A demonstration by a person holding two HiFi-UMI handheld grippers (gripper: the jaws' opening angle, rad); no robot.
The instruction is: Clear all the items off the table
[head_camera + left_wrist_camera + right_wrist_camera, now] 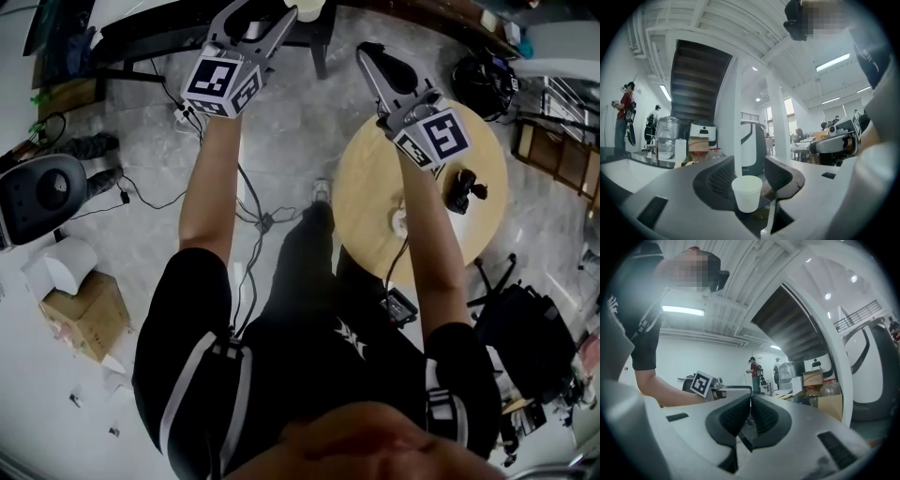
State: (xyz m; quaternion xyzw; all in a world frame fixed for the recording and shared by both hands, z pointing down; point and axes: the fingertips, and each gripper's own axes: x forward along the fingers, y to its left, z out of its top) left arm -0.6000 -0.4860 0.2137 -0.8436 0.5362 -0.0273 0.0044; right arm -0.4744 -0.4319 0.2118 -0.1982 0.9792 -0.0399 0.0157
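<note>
A person stands with both forearms stretched forward, a handheld gripper in each hand, both pointing level.

The left gripper (258,21) is closed on a small white cup (747,193). The cup sits upright between the pads, which seem to press on its two sides. It is held out over the floor, well to the left of the round wooden table (375,178). The cup looks thin-walled, so the main risk is the grip. Too hard a squeeze could crumple it, and too light a one could let it slide out and drop. Whether anything is inside it cannot be seen, so tilting the gripper might spill something.

The right gripper (751,404) has its jaws together with nothing between them, and it hovers above the table's far left edge. A black object (462,187) and a small white object (398,222) lie on the table, so the clearing looks unfinished.

Cables (253,216) trail across the floor near the person's feet and could catch a step.
</note>
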